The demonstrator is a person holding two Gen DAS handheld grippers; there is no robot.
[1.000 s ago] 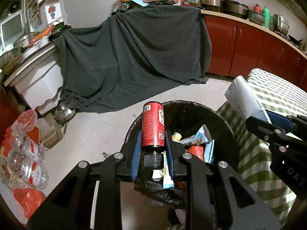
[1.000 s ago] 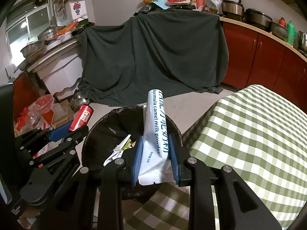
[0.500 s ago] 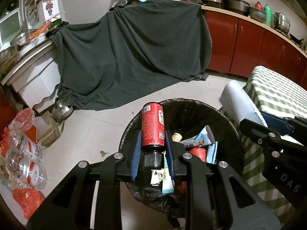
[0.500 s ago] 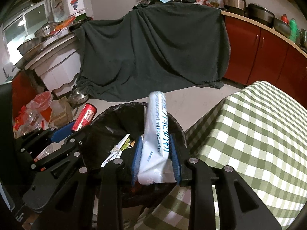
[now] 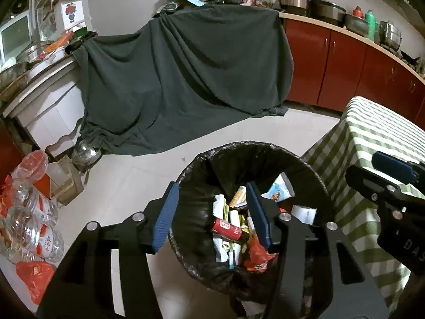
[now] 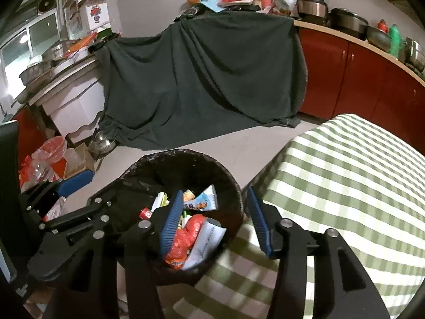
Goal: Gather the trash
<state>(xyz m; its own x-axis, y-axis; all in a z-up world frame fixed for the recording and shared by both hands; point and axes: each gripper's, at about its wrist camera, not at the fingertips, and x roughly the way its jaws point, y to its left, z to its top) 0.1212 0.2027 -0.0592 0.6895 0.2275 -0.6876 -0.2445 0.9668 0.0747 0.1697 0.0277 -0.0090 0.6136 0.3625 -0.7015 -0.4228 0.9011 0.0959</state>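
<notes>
Tools opening, both empty, left tool (image 5: 212,218) over red can (image 5: 227,229), right tool (image 6: 213,222) over white pouch (image 6: 207,242).

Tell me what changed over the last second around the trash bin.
Both tongs let go: the left tongs dropped the red can and the right tongs dropped the white milk powder packet, both now lying in the black-lined trash bin. Both sets of jaws are opening, empty. Bin, checked tablecloth and both hands stayed put.
</notes>
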